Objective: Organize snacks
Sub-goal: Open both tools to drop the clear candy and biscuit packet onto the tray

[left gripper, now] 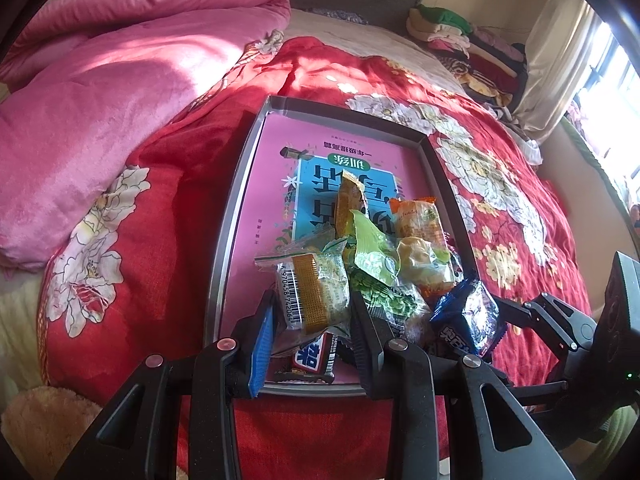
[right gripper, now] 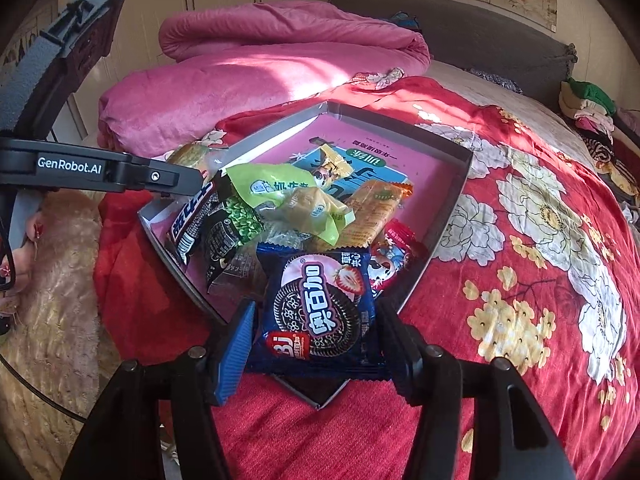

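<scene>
Bedroom bed point(left gripper: 168, 184), red floral quilt, pink blanket point(left gripper: 100, 80). One grey tray point(right gripper: 448, 216), roughly ten snacks. Left tongs point(left gripper: 312, 320) clamping cracker packet point(left gripper: 316, 292); right tongs point(right gripper: 316, 344) loosened around cookie pack point(right gripper: 320, 312).

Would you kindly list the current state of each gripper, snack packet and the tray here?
Left gripper: fingers closed on the cracker packet.
Right gripper: fingers apart around the blue cookie packet, not pressing it.
Tray: on the red quilt, snacks piled at its near end.

The tray's point(right gripper: 448, 216) printed floor lies half buried under snack packets point(right gripper: 280, 208), its title unreadable.
</scene>
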Tool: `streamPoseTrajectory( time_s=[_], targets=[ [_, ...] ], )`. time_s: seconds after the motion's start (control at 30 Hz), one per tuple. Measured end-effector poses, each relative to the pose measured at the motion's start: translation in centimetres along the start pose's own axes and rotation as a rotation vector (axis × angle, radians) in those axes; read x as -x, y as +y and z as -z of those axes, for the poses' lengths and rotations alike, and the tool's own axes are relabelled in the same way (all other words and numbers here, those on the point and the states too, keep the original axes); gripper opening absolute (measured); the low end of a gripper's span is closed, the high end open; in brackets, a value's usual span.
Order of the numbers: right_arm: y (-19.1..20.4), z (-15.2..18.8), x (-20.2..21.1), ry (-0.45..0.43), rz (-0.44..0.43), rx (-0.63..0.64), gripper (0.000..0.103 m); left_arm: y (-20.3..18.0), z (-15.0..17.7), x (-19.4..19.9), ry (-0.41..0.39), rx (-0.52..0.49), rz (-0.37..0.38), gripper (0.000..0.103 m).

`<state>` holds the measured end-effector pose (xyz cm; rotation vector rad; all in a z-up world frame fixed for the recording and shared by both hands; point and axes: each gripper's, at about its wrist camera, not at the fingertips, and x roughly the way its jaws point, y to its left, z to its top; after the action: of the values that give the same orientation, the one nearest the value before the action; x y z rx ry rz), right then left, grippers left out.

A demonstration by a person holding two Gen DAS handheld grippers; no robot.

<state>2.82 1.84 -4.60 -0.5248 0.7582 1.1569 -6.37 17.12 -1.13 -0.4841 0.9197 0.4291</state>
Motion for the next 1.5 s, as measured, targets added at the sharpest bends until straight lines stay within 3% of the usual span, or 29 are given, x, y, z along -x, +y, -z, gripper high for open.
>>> streamPoseTrajectory(
  time_s=[0.3, 0.83, 1.5],
  targets=[
    [-0.1, -0.4, -0.1, -0.021, -0.025, -0.012, 0.052, 0.1, -0.1, 0.0, 0.000, 0.006, 0.006, 0.036],
    [1.9, -2.4, -0.8, -0.072, -0.048, 0.048, 0.051, -0.3, 0.0, -0.8, 0.008, -0.012, 0.029, 0.036],
    [0.5, -1.8, -0.9, -0.070, -0.029, -0.007, 0.052, -1.7, 0.0, -1.6, 0.013, -0.056, 0.103, 0.036]
  ],
)
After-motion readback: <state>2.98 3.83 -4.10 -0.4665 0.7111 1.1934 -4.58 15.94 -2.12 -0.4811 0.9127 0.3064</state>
